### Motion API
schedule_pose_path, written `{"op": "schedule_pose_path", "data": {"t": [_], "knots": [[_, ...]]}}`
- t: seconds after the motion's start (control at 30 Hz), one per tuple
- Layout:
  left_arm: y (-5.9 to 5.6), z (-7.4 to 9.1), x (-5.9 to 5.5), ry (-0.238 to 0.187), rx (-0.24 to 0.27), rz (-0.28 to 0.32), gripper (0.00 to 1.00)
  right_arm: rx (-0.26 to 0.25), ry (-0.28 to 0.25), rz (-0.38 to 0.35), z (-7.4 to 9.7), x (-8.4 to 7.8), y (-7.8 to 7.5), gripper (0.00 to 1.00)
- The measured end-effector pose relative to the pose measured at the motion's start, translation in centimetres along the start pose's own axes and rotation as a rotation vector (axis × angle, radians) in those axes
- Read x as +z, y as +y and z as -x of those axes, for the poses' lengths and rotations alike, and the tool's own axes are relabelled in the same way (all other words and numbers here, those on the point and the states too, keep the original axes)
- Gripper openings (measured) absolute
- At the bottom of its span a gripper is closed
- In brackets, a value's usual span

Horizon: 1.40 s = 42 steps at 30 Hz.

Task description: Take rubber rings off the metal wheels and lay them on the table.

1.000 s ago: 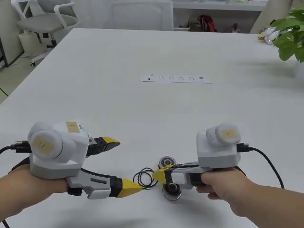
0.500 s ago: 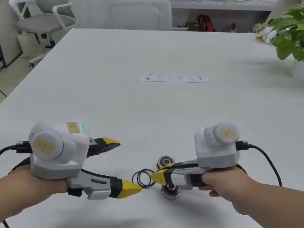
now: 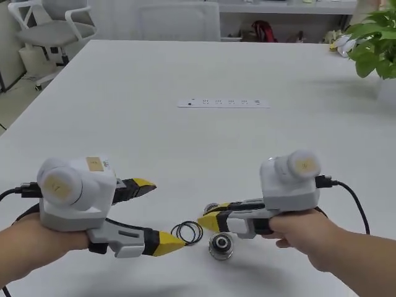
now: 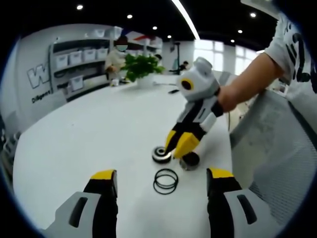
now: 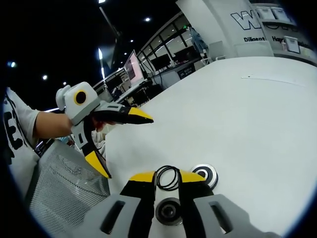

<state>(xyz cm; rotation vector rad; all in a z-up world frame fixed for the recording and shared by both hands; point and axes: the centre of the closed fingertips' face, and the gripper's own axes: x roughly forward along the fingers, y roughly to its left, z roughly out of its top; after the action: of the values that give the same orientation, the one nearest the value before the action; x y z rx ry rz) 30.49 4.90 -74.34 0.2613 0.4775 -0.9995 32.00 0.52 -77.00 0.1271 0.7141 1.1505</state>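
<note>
A broad white tabletop [image 3: 185, 142] carries a flat white power strip [image 3: 223, 103] near its middle; by the near edge lie overlapping thin black rubber rings [image 3: 187, 232], a round metal wheel [image 3: 221, 245] just beside them, a second metal wheel [image 5: 205, 173] near

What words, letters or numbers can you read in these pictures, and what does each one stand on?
"W": big first letter on the wall sign; the rest is cut off.
"Diligent": smaller line lower on the same sign; the rest is blurred.
Shirt: large dark print, only partly in view, not readable.
Power strip: marks too small to read.
</note>
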Motion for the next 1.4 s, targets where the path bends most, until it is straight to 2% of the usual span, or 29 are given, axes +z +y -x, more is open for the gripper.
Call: {"op": "schedule_pose_path", "data": {"t": [0.33, 0.77, 1.13, 1.4], "knots": [[0.3, -0.7, 0.6, 0.005, -0.012, 0.002, 0.73, -0.037, -0.032, 0.002, 1.6, 0.8, -1.7, 0.16], [0.9, -2.2, 1.0, 0.005, -0.022, 0.021, 0.68, -0.088, -0.037, 0.042, 3.0, 0.7, -3.7, 0.19], [0.8, -3.6, 0.8, 0.015, -0.029, 0.036, 0.61, -0.109, 0.006, 0.112, 2.9, -0.9, -4.7, 0.19], [0.8, -4.6, 0.6, 0.019, -0.038, 0.048, 0.57, -0.104, 0.046, 0.170, 2.1, -2.1, -4.7, 0.17]]}}
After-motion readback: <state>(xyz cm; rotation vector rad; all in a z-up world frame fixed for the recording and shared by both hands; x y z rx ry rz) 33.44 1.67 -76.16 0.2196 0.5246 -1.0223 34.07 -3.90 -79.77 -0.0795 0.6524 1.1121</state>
